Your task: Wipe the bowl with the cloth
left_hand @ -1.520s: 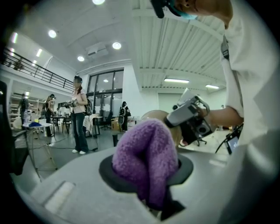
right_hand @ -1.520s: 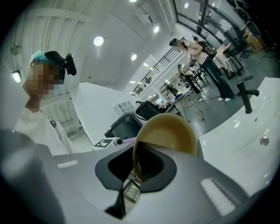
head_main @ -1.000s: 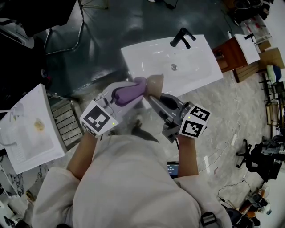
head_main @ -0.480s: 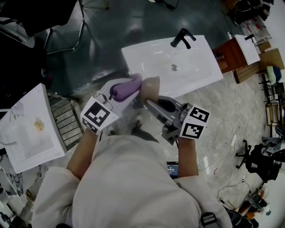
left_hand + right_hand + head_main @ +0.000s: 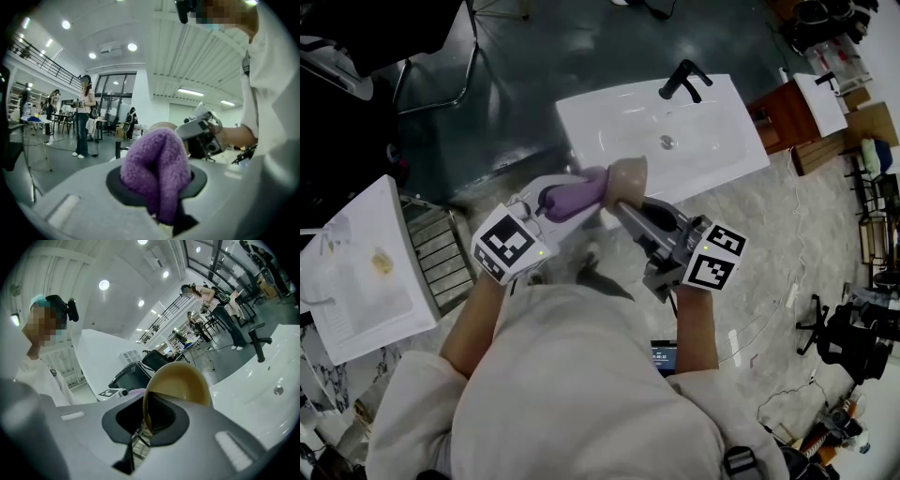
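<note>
A purple fuzzy cloth [image 5: 572, 196] [image 5: 157, 171] is bunched between the jaws of my left gripper [image 5: 558, 199] [image 5: 157, 190], which is shut on it. A tan bowl [image 5: 625, 178] [image 5: 180, 383] is held by its rim in my right gripper [image 5: 628, 208] [image 5: 149, 420], whose jaws are shut on it. In the head view the cloth's tip touches the bowl, in the air in front of the white sink [image 5: 712, 150]. From the left gripper view only a sliver of the bowl [image 5: 161, 125] shows behind the cloth.
The white sink basin has a black faucet [image 5: 682, 77] at its back and a drain [image 5: 667, 142] in the middle. A white table [image 5: 356, 272] stands at the left, with a metal rack [image 5: 441, 253] beside it. People stand far off in the hall [image 5: 85, 117].
Cloth and bowl dipped down and left half a second ago, then came back up to the right; the cloth's tip still meets the bowl. Both grips are unchanged.
</note>
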{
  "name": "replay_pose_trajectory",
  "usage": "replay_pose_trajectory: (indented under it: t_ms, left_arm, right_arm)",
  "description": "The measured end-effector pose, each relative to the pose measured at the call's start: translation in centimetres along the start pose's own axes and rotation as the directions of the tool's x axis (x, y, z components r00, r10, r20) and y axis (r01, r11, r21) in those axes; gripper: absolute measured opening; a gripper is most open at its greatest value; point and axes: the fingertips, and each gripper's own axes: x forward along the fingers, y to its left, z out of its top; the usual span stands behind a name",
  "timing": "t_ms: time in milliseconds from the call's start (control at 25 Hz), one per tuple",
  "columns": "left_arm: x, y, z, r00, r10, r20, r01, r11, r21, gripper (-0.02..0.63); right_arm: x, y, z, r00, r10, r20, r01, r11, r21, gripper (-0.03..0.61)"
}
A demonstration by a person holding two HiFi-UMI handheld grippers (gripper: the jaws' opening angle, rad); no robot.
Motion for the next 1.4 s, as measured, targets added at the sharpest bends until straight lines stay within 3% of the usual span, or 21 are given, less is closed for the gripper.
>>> replay_pose_trajectory:
  t_ms: [240, 400, 640, 920, 1200, 1400]
  left_arm:
    - [-0.7, -0.1, 1.3, 0.998, 0.001, 0.067, 0.0, 1.0, -0.012, 0.112]
    - [-1.2, 0.6, 2.8, 0.994, 0.068, 0.085, -0.073, 0.996, 0.06, 0.112]
    - [-2.0, 2.4, 3.2, 0.98, 0.193, 0.043, -0.198, 0.964, 0.177, 0.112]
    - [-3.9, 4.8, 4.4, 0.961, 0.27, 0.05, -0.275, 0.939, 0.206, 0.114]
    - [-5.5, 6.7, 5.7, 0.93, 0.363, 0.064, -0.368, 0.9, 0.234, 0.114]
    - [-7.2, 8.0, 6.9, 0.867, 0.476, 0.147, -0.498, 0.831, 0.246, 0.113]
  right_arm:
    - [-0.1, -0.8, -0.2, 0.998, -0.063, -0.015, 0.063, 0.997, -0.044, 0.014]
    - [-0.2, -1.4, -0.1, 0.992, -0.123, -0.025, 0.12, 0.989, -0.09, 0.014]
    - [-0.8, -1.8, 1.5, 0.977, -0.212, -0.002, 0.207, 0.959, -0.194, 0.014]
    - [-2.0, -3.2, 3.2, 0.929, -0.366, 0.057, 0.364, 0.871, -0.33, 0.014]
    - [-3.4, -4.0, 4.7, 0.843, -0.518, 0.141, 0.52, 0.723, -0.455, 0.014]
    - [-3.2, -4.0, 4.7, 0.837, -0.527, 0.144, 0.526, 0.706, -0.474, 0.014]
